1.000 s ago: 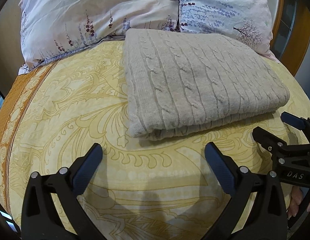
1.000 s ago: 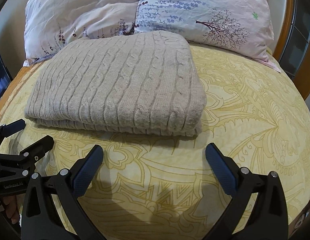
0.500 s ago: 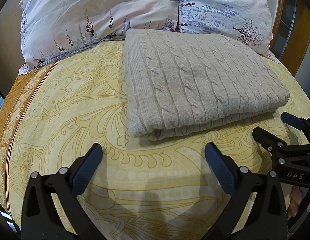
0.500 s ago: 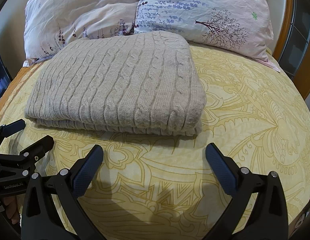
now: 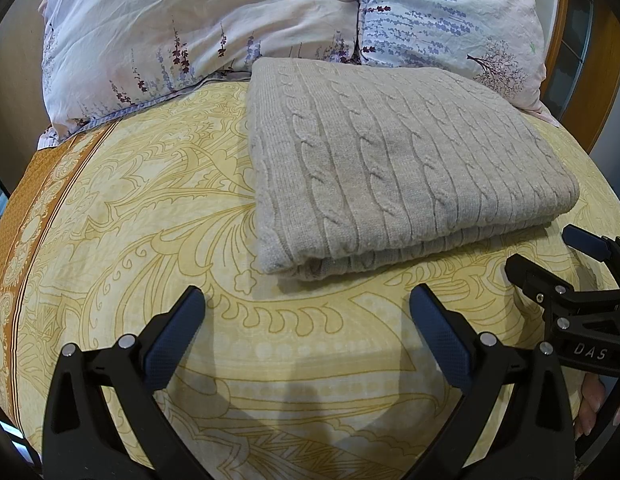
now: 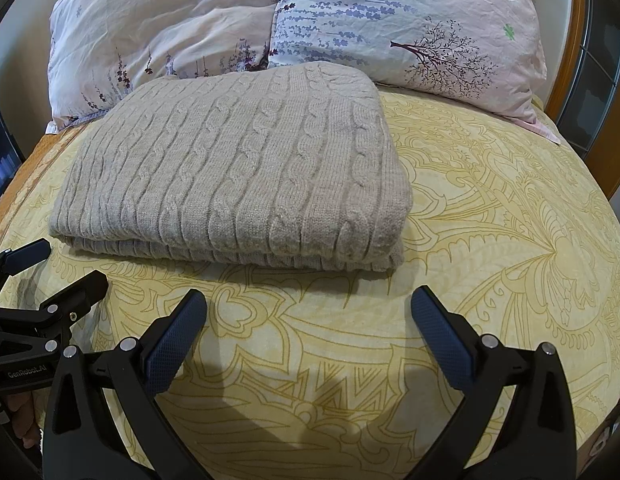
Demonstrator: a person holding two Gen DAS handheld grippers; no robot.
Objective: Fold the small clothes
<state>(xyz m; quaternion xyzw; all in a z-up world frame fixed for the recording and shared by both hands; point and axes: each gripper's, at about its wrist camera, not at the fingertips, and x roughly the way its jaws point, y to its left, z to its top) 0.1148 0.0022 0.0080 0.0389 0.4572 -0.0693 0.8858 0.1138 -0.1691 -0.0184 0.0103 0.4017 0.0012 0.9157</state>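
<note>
A beige cable-knit sweater [image 5: 397, 168] lies folded into a flat rectangle on the yellow patterned bedspread [image 5: 150, 216], its doubled edge facing me. In the right wrist view the same sweater [image 6: 238, 172] sits left of centre. My left gripper [image 5: 306, 316] hangs open a short way in front of the fold's near left corner, with nothing between its fingers. The right gripper [image 6: 310, 320] is open too, in front of the near right corner, apart from the cloth. Each gripper shows in the other's view: the right gripper [image 5: 549, 260] at the right edge, the left gripper [image 6: 58, 268] at the left edge.
Two floral pillows [image 5: 206, 28] [image 6: 409, 24] lean at the head of the bed just behind the sweater. A wooden headboard frame [image 6: 569, 60] curves along the right. An orange border [image 5: 26, 208] runs down the bedspread's left side. A hand's fingertips [image 5: 589, 400] show low at the right.
</note>
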